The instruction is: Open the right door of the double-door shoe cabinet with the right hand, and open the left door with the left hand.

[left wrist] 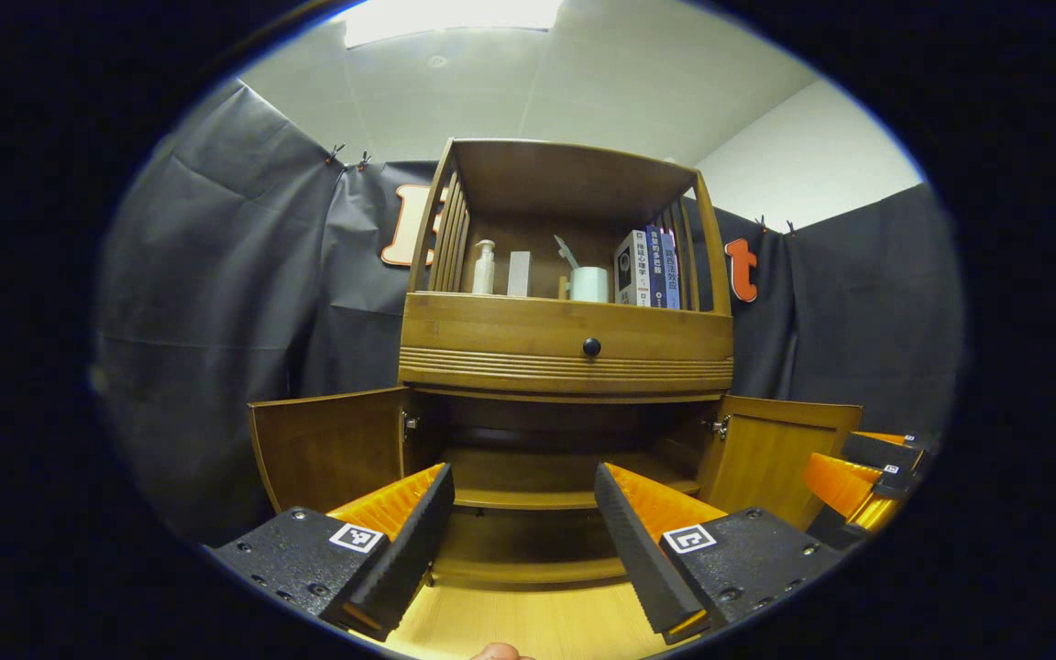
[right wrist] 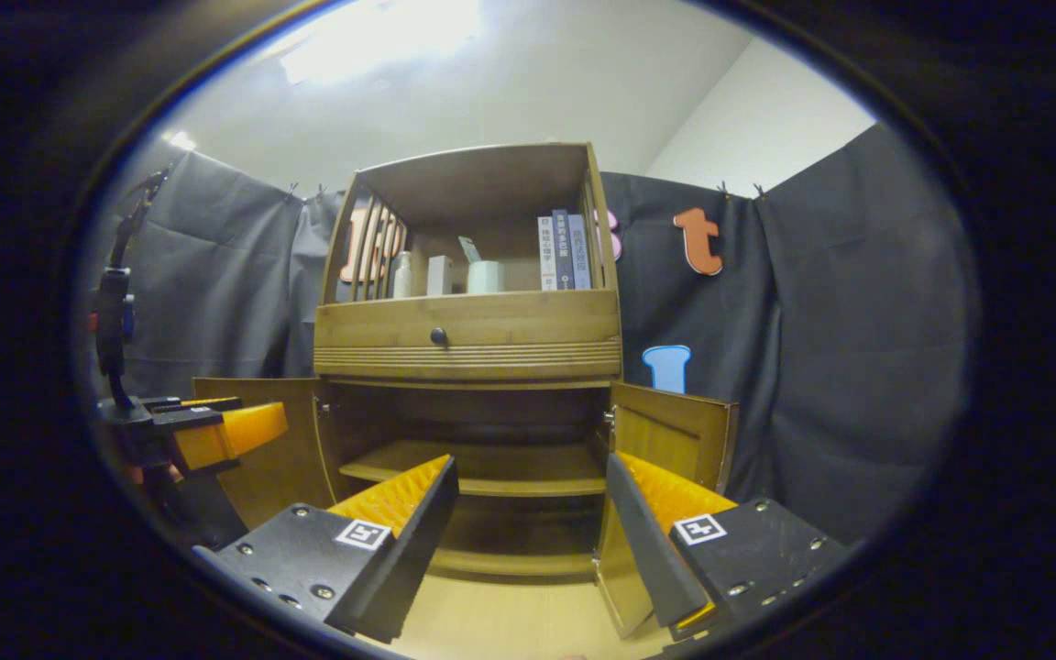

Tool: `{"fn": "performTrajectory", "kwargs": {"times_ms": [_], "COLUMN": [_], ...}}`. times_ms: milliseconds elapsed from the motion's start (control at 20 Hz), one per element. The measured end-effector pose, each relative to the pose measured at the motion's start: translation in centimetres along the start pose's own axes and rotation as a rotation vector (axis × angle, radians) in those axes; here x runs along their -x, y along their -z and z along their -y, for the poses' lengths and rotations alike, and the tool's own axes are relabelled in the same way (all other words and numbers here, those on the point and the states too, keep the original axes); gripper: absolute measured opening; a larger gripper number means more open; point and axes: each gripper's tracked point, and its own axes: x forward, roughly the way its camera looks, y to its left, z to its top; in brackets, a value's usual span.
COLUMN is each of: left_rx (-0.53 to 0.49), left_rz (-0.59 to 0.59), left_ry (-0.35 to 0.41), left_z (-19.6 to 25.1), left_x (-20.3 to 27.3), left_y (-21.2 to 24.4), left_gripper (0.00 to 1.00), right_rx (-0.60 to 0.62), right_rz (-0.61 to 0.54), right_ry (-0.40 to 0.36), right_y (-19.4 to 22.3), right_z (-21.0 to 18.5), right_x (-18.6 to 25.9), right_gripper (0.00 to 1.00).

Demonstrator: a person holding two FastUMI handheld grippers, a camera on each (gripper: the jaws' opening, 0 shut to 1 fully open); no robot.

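Both doors stand wide open on the brown wooden shoe cabinet (left wrist: 565,353). The left door (left wrist: 331,449) swings out to the cabinet's left on its hinge, plain inner face showing. The right door (left wrist: 780,454) hangs out to the cabinet's right, panelled. Between them, below the cabinet's drawer, the lower compartment lies open, one shelf across it.

Black screwed tool (left wrist: 519,513) bodies, orange ribbed fingers (left wrist: 400,500), square markers.

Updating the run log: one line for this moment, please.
left door open | right door open | left gripper open, empty | right gripper open, empty
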Motion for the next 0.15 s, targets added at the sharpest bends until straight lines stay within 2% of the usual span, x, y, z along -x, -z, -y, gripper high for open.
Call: {"fn": "performTrajectory", "kwargs": {"times_ms": [150], "left_rx": [0.005], "left_rz": [-0.001], "left_ry": [0.006], "left_z": [-0.06], "left_x": [0.01], "left_y": [0.03], "left_gripper": [0.95], "right_rx": [0.002], "right_rz": [-0.006], "right_ry": [0.010], "right_y": [0.29], "right_z": [0.11], "right_x": [0.18], "right_gripper": [0.94]}}
